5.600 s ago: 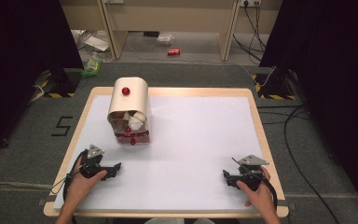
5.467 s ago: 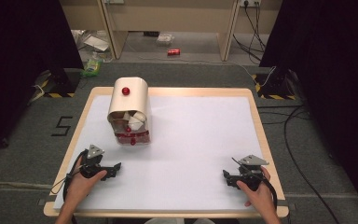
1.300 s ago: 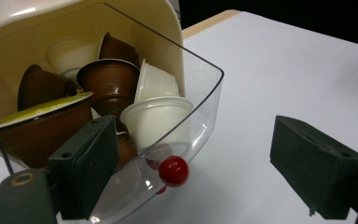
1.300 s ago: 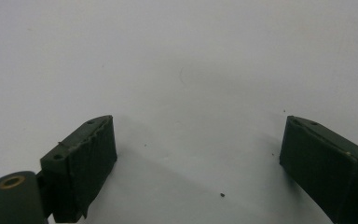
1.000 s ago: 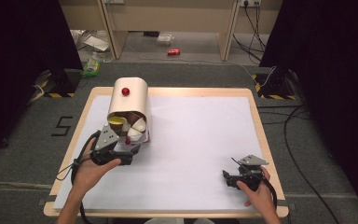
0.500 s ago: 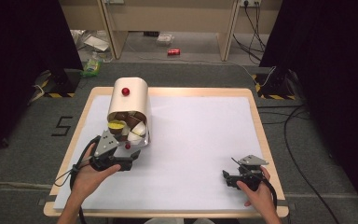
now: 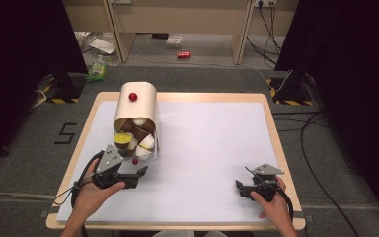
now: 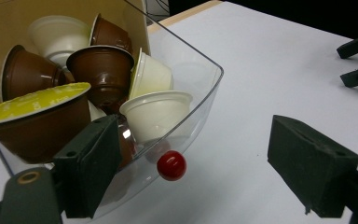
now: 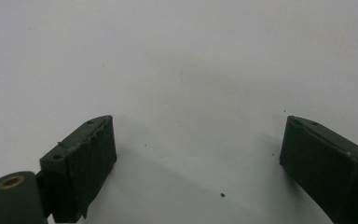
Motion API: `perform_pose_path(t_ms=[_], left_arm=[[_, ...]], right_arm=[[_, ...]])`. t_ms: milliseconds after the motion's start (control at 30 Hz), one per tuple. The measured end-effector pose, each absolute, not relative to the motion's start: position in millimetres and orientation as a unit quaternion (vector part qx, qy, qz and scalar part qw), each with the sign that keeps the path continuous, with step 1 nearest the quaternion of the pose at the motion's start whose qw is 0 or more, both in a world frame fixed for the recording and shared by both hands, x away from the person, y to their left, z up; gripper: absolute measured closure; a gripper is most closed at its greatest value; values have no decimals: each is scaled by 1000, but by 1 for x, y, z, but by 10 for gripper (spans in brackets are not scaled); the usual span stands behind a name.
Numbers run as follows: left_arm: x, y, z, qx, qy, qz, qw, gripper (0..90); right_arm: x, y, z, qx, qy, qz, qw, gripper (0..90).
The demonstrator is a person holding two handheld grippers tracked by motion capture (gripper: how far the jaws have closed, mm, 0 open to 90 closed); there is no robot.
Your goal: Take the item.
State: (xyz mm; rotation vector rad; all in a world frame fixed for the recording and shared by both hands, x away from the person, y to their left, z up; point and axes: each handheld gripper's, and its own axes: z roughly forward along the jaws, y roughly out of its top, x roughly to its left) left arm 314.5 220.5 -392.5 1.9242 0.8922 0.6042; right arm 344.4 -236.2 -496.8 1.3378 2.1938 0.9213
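White-topped table (image 7: 217,148) with a pale wooden rim, centre of the high view, on grey carpet, with black curtains to both sides. Beyond the far edge, pale wooden furniture, loose cables and a red can (image 7: 183,55) on the floor. Upper left of the table: a cream capsule dispenser (image 7: 136,111) with a rounded top and a red knob (image 7: 133,97), long axis running from the far edge toward the near edge, open end facing the near side. At that open end, a clear plastic drawer (image 8: 200,93) pulled out, with a second small red knob (image 8: 171,165) on its front wall, heaped with coffee capsules (image 8: 100,70): brown, cream and one with a yellow lid. Lower left of the high view: left gripper (image 7: 131,175) held in a hand, jaws spread wide, just below the drawer; in the left gripper view, left jaw against the clear wall, red knob in the gap, not pinched. Lower right: right gripper (image 7: 240,190), well apart from the dispenser, jaws spread over bare white surface.
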Motion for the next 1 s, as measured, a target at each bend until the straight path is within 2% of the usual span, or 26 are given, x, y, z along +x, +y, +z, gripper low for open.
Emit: perform_pose_path(t_ms=[467,1000], left_arm=[[312,225,-389,775,367,233,459,187],[313,243,-378,755,393,248,463,194]], right_arm=[[344,-236,-497,480,787,330,205,111],[344,-236,-497,480,787,330,204,110]])
